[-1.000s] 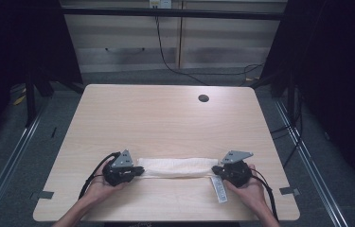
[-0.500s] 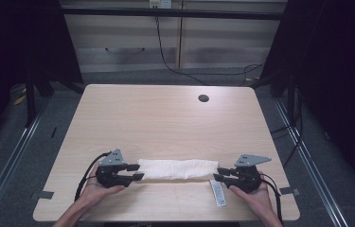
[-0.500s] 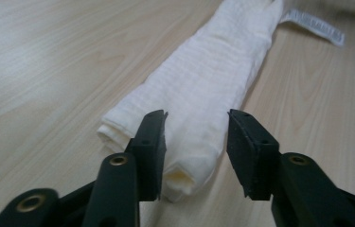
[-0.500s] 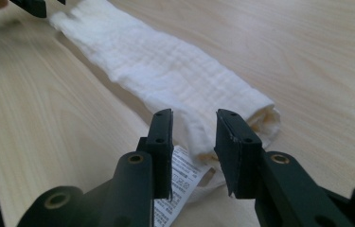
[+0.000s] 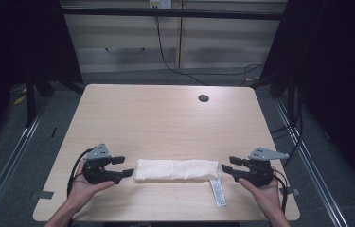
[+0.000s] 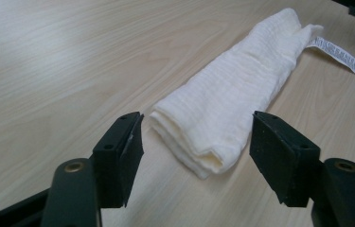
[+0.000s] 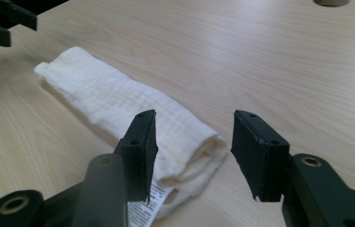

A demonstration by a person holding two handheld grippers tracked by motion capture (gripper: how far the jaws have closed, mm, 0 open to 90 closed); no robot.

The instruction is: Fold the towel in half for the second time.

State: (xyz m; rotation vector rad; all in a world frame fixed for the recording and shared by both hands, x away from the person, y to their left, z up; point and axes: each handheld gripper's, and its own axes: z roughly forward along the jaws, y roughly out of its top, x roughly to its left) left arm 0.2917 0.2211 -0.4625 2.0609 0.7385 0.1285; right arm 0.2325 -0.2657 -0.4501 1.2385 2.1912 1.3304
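Flanking folded towel [image 5: 175, 169] | left tool [image 5: 122, 166] level, just spread | right tool [image 5: 227, 167] level, just spread, holding nothing

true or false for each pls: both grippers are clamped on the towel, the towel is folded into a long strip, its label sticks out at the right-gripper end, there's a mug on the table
1. Both grippers clamp the towel: false. The left gripper and right gripper have just been opening, and their pads are clear of it.
2. The towel is folded into a long strip: true.
3. Its label sticks out at the right-gripper end: true.
4. A mug stands on the table: false. The tabletop has just a round hole.
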